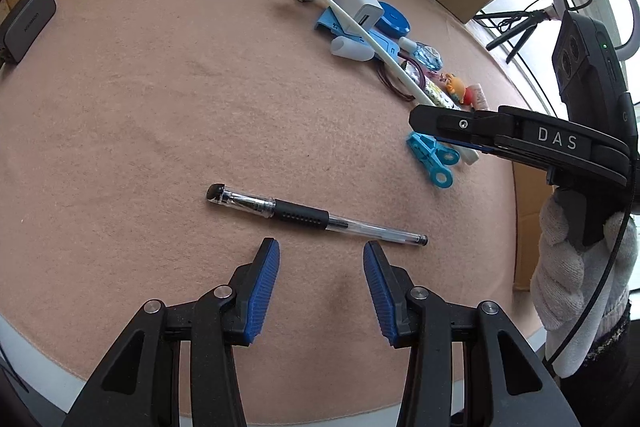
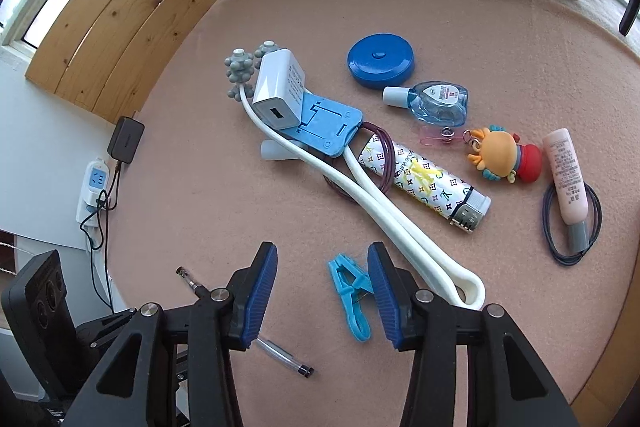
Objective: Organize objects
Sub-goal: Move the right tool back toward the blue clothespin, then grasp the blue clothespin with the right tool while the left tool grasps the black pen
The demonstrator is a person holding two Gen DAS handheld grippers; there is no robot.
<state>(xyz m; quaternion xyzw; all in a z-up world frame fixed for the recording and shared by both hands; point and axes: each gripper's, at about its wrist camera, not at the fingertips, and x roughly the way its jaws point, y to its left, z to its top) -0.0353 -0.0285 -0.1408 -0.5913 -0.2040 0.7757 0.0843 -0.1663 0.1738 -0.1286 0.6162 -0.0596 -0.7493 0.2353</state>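
Observation:
A clear pen (image 1: 316, 215) with a black grip lies on the pink felt mat (image 1: 140, 107), just beyond my left gripper's (image 1: 320, 251) tips. That gripper is open and holds nothing. My right gripper (image 2: 322, 253) is open too, hanging over a light blue clip (image 2: 350, 291) that lies between its fingers, close to the right pad (image 2: 380, 283) and not squeezed. In the left wrist view the right gripper (image 1: 424, 121) reaches in from the right above the clip (image 1: 432, 159), held by a gloved hand (image 1: 568, 287). Part of the pen (image 2: 286, 351) shows under the right gripper.
Beyond the clip lies a pile: a white massager (image 2: 384, 211), white charger (image 2: 278, 91), blue stand (image 2: 324, 125), blue tape measure (image 2: 380, 59), drop bottle (image 2: 436, 103), patterned lighter (image 2: 424, 183), toy keychain (image 2: 504, 155), pink tube (image 2: 568, 175). A power strip (image 2: 92, 195) sits left; wooden panels stand behind.

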